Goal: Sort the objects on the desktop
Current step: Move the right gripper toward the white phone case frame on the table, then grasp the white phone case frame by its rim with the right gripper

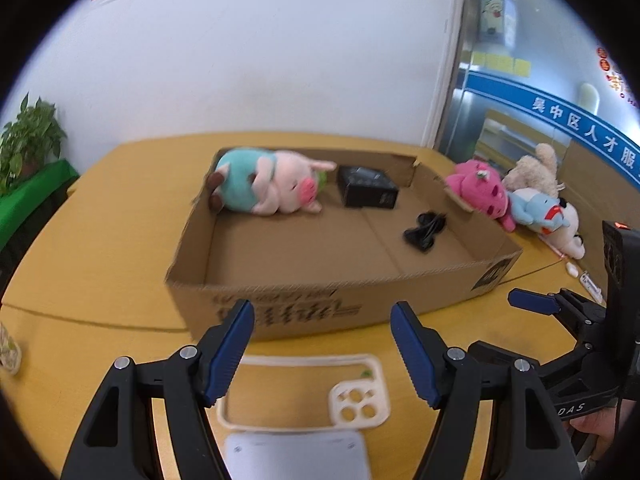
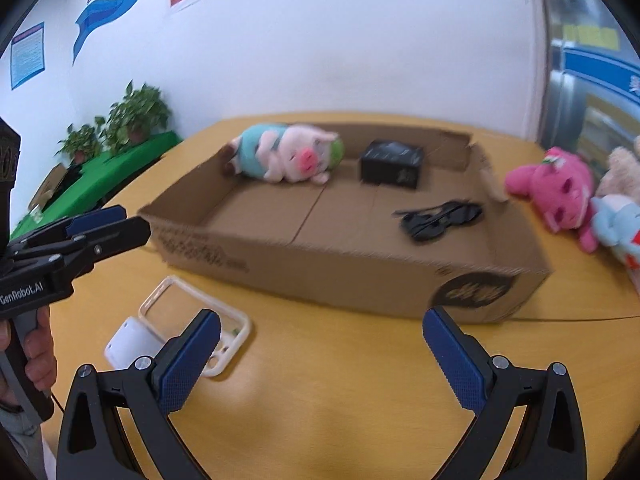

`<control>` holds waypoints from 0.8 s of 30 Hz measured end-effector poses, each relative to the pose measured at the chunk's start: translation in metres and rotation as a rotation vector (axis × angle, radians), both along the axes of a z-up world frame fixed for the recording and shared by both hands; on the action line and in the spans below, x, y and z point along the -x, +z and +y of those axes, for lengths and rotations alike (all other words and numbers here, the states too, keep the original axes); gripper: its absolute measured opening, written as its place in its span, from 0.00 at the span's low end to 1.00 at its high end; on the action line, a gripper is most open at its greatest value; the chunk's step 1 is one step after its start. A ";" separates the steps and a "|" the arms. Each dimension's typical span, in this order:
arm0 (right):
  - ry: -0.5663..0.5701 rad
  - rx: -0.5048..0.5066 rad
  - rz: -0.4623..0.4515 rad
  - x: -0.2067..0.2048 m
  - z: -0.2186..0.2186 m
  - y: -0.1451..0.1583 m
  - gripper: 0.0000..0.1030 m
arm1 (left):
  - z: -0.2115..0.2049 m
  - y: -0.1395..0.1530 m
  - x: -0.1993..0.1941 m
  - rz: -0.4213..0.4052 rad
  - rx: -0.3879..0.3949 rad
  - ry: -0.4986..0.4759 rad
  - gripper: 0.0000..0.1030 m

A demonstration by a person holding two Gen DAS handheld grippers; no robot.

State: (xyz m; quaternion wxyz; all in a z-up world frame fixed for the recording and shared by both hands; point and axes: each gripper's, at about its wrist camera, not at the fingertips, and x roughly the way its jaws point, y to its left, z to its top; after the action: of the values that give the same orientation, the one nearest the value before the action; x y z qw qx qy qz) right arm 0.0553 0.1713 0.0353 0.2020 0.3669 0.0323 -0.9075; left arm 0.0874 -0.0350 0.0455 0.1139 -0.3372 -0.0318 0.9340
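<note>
Left gripper (image 1: 322, 354) has its jaws standing wide apart with nothing held between them; the blue pads (image 1: 230, 354) are clear of any object. Directly below and between its fingers lies a cream phone case (image 1: 304, 390), flat on the yellow table (image 1: 80, 340), camera cut-out toward the right finger. Just nearer than the case, at the base of the fingers, sits a white flat device (image 1: 296, 454), touching or almost touching the case edge; which cannot be told. Beyond the fingertips the near wall of the open cardboard box (image 1: 320, 304) runs across the line of both fingers. Inside the box: a pink pig plush (image 1: 272, 186) in a teal outfit lying at the far wall, ahead of the left finger; a black box (image 1: 366, 188) beside it, ahead of the right finger; black sunglasses (image 1: 424, 230) nearer, to the right of the right finger. Outside the box, well right of the fingers, a hot-pink plush (image 1: 482, 190), a beige plush (image 1: 536, 170) and a pale blue plush (image 1: 538, 208) lie clustered together on the table. Right gripper (image 2: 321, 356) is also spread wide, holding nothing; bare tabletop shows between its fingers. From its view the phone case and white device lie left of its left finger, partly hidden behind it, and the box corner sits ahead of the right finger. Potted plants (image 2: 136, 114) stand far left on a green surface (image 2: 100, 176).
</note>
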 end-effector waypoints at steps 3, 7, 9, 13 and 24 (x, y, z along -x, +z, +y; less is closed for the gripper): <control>0.050 -0.001 -0.079 0.007 -0.022 -0.025 1.00 | -0.019 -0.017 0.004 -0.060 0.006 0.024 0.68; 0.091 -0.024 -0.141 0.014 -0.047 -0.050 0.99 | -0.043 -0.044 0.015 -0.146 -0.025 0.047 0.68; 0.113 -0.044 -0.154 0.016 -0.058 -0.061 0.96 | -0.051 -0.057 0.022 -0.191 -0.034 0.055 0.68; 0.136 -0.064 -0.181 0.017 -0.069 -0.075 0.74 | -0.058 -0.073 0.030 -0.241 -0.045 0.053 0.65; 0.156 -0.110 -0.153 0.015 -0.058 -0.080 0.36 | -0.044 -0.095 0.033 -0.329 -0.036 -0.036 0.08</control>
State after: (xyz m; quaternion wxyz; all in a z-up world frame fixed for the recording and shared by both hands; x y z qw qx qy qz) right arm 0.0406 0.1128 -0.0442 0.2534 0.4421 0.0947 -0.8552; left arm 0.0549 -0.0792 -0.0497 0.1297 -0.4839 -0.0608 0.8633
